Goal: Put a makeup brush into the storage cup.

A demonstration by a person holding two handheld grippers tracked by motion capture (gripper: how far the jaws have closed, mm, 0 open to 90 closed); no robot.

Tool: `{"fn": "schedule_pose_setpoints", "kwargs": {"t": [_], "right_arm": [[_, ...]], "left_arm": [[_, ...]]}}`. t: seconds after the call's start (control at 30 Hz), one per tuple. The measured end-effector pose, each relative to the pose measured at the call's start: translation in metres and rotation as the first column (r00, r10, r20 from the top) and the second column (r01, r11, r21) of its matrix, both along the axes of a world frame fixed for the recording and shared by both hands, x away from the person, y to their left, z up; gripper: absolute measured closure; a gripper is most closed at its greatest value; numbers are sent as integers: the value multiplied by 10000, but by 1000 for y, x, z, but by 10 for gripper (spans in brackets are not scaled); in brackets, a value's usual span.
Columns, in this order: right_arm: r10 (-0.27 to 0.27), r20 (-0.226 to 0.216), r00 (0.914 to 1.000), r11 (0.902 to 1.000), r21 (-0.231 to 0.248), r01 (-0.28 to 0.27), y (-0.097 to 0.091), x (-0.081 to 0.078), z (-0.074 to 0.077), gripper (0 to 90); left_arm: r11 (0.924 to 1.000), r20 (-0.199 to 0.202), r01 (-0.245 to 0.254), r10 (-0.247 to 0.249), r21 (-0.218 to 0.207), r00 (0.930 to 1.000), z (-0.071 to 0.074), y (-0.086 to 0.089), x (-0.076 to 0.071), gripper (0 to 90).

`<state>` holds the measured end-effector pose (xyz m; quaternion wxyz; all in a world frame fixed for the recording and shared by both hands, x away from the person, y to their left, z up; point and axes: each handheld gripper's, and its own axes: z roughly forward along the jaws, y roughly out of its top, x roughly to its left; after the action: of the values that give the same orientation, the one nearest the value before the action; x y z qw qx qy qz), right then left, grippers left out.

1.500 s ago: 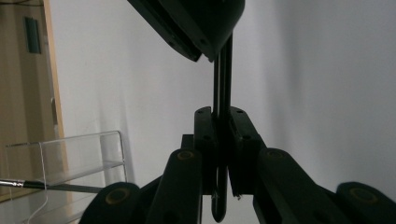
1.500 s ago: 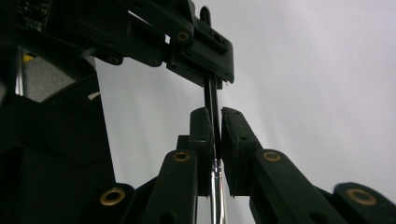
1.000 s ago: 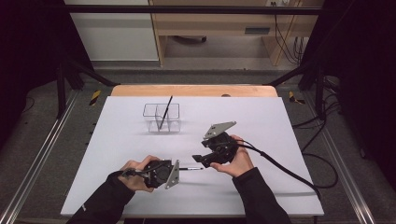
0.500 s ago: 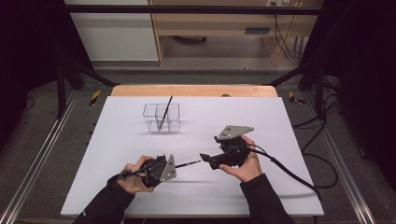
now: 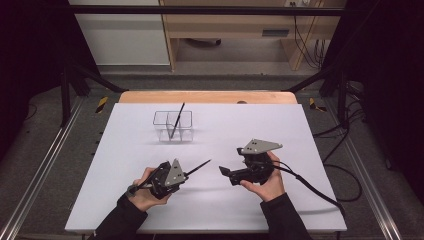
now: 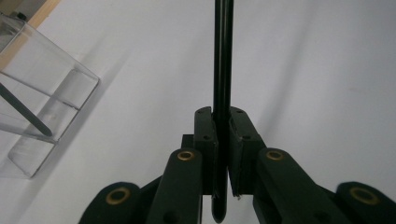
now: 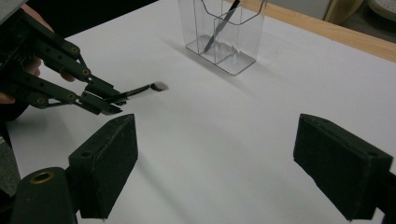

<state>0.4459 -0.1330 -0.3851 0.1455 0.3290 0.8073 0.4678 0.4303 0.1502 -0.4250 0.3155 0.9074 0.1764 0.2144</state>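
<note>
Left gripper view: left hand-held gripper [image 6: 222,154] clamps brush [image 6: 222,70].

Person is wearing black long sleeves [image 5: 120,222]. Both grippers are showing matte black bodies, each carrying a grey three-cornered plate on top. Left gripper [image 6: 222,140] is showing brass-coloured pivot pins and small screws on its pads. Right gripper [image 7: 215,163] is trailing a black cable [image 5: 320,192] and showing blocky black pads [image 7: 343,163].
</note>
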Motion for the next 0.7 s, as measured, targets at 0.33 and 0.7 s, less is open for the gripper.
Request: {"fn": "schedule_pose_setpoints", "kwargs": {"t": [0.33,0.7], "right_arm": [[-421,40,9991,9981,460,419,1,-5,-8,155],[-820,236,9964,9932,853,797,7,-8,-13,116]], "left_arm": [[9874,-218,-920,900,-1288,9957,-1,4,-2,829],[9600,-279,-1664,1643,-2253,9860,-4,5,-4,829]]}}
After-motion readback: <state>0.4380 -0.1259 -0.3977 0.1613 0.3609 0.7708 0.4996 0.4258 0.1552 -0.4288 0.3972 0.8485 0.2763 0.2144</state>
